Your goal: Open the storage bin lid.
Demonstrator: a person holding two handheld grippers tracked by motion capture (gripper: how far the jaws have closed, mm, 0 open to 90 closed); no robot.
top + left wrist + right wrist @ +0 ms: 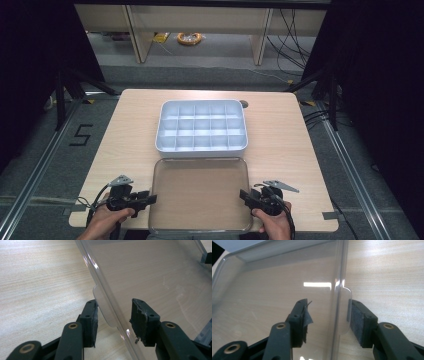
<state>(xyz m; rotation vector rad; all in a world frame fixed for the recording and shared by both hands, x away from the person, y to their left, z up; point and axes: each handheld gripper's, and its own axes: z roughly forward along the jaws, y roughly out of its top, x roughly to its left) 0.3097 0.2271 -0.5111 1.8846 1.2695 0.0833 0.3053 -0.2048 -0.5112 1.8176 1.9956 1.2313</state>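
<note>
Evidently the clear lid (199, 194) lies flat on the surface (125, 130), between the two grippers, so each can take one side tab. The left hand-held gripper (113, 320) straddles the lid's left rim, its jaws apart, the outer pad (93, 322) just beside the tab and the inner pad clear. The right hand-held gripper (328, 322) straddles the opposite rim likewise, gripping nothing. Just beyond the lid sits the white compartment tray (201, 146), which the lid probably fits.

Tray (201, 146) blocks ahead of lid (200, 195) — sides clear.
</note>
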